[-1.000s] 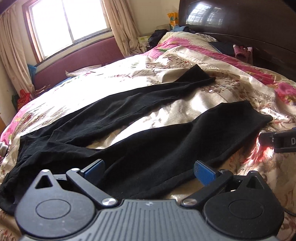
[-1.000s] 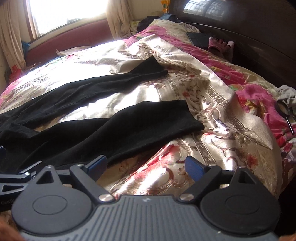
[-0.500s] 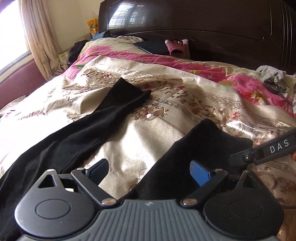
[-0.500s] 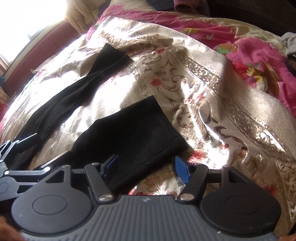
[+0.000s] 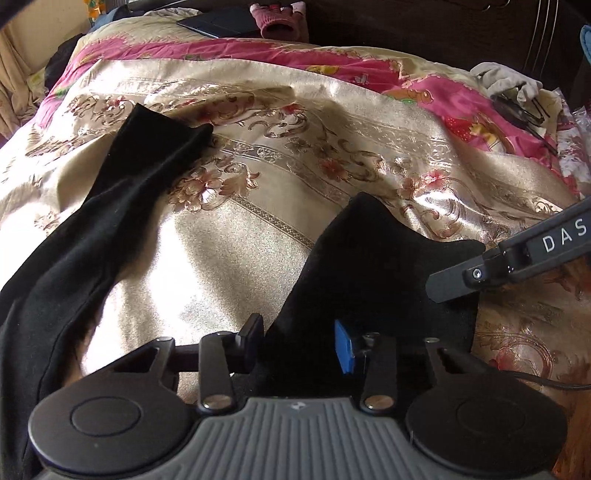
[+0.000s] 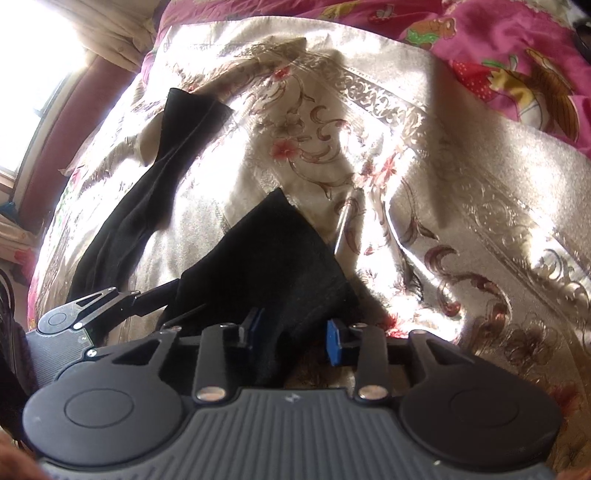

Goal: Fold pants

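Black pants on floral bedspread, waist cut off; left gripper and right gripper jaws just closing around near leg's hem, contact seemingly made but hidden in black cloth.

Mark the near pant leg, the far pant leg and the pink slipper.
near pant leg (image 5: 384,258), left wrist view, middle of the cuff end
far pant leg (image 5: 147,155), left wrist view, cloth just short of its cuff
pink slipper (image 5: 279,18), left wrist view, its upper by the headboard
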`<state>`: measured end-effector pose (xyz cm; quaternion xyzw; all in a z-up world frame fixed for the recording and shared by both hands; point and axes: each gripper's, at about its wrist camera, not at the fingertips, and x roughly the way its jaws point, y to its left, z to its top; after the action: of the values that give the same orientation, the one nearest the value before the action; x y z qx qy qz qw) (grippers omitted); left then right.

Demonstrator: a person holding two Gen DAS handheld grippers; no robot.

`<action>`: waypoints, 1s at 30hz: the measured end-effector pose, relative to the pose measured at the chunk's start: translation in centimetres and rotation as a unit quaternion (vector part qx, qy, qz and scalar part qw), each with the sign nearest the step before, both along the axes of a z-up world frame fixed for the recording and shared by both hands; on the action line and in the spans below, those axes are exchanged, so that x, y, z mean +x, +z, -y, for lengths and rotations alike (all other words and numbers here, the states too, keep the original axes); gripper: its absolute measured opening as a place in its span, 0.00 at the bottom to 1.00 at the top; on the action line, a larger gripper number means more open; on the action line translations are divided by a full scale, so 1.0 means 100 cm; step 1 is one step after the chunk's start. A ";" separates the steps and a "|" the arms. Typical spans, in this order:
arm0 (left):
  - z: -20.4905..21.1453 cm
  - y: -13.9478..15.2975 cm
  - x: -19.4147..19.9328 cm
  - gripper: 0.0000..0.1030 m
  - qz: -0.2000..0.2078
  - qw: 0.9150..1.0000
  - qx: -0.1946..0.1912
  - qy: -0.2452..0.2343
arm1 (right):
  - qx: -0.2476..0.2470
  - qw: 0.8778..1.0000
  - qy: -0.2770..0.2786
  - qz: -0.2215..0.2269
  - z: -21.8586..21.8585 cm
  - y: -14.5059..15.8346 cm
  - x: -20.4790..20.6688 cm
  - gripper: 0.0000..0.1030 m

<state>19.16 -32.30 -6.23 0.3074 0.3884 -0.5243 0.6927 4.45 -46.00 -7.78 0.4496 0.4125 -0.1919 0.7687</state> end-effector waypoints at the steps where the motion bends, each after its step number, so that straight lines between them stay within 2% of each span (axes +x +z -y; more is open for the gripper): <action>1: 0.001 -0.001 0.002 0.51 -0.002 1.000 0.003 -0.002 | 0.009 1.000 -0.003 0.000 0.003 -0.001 -0.001 0.30; 2: 0.005 -0.003 0.004 0.49 -0.005 1.000 0.007 -0.003 | 0.011 1.000 -0.007 -0.002 0.004 -0.002 -0.001 0.29; 4: 0.010 -0.002 0.004 0.38 -0.010 1.000 0.006 -0.008 | 0.006 1.000 -0.005 -0.007 0.002 -0.003 0.001 0.30; 6: 0.018 -0.003 -0.001 0.32 -0.004 1.000 0.007 -0.018 | 0.002 1.000 -0.006 -0.015 0.001 -0.003 0.006 0.30; 7: 0.022 -0.005 -0.002 0.25 -0.001 1.000 0.011 -0.020 | -0.002 1.000 -0.010 -0.019 0.002 -0.003 0.008 0.20; 8: 0.026 -0.007 -0.003 0.23 -0.002 1.000 0.017 -0.024 | 0.003 1.000 -0.016 -0.018 0.006 -0.003 0.007 0.05; 10: 0.030 -0.007 -0.003 0.22 0.001 1.000 0.016 -0.024 | 0.030 0.999 -0.037 0.003 0.016 0.000 -0.001 0.04; 11: 0.031 -0.005 -0.002 0.22 -0.003 1.000 0.009 -0.025 | 0.025 0.999 -0.042 0.012 0.020 0.007 -0.006 0.04; 14: 0.043 0.004 -0.006 0.20 -0.020 0.999 -0.023 -0.027 | -0.023 0.998 -0.045 0.025 0.025 0.032 -0.016 0.04; 16: 0.055 0.003 -0.014 0.20 -0.010 0.998 -0.044 -0.032 | -0.057 0.996 -0.051 0.034 0.029 0.042 -0.022 0.04; 17: 0.061 -0.002 -0.018 0.20 0.003 0.998 -0.045 -0.033 | -0.075 0.996 -0.040 0.020 0.030 0.038 -0.021 0.04; 18: 0.065 -0.007 -0.021 0.21 0.013 0.999 -0.042 -0.031 | -0.083 0.996 -0.022 -0.008 0.031 0.030 -0.016 0.04; 20: 0.065 -0.011 -0.025 0.26 0.032 0.998 -0.041 -0.023 | -0.067 0.996 -0.008 -0.054 0.035 0.013 -0.013 0.05; 22: 0.058 -0.002 -0.026 0.36 0.053 0.998 -0.044 -0.011 | -0.084 0.995 -0.003 -0.060 0.035 0.025 -0.014 0.06; 23: 0.051 0.006 -0.025 0.38 0.069 0.997 -0.047 0.004 | -0.109 0.992 -0.003 -0.058 0.033 0.036 -0.015 0.09; 25: 0.032 0.023 -0.021 0.53 0.092 0.993 -0.061 0.035 | -0.180 0.982 0.004 -0.064 0.024 0.059 -0.011 0.15; 27: 0.008 0.036 -0.015 0.57 0.110 0.989 -0.069 0.068 | -0.223 0.973 0.022 -0.062 0.015 0.075 -0.004 0.15; 30: -0.035 0.043 -0.006 0.57 0.114 0.984 -0.061 0.126 | -0.204 0.975 0.082 -0.024 -0.004 0.076 0.016 0.15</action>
<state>18.57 -28.85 -1.95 0.2711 0.3096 -0.4169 0.8104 6.09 -45.59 -0.19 0.2430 0.4181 -0.2189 0.8475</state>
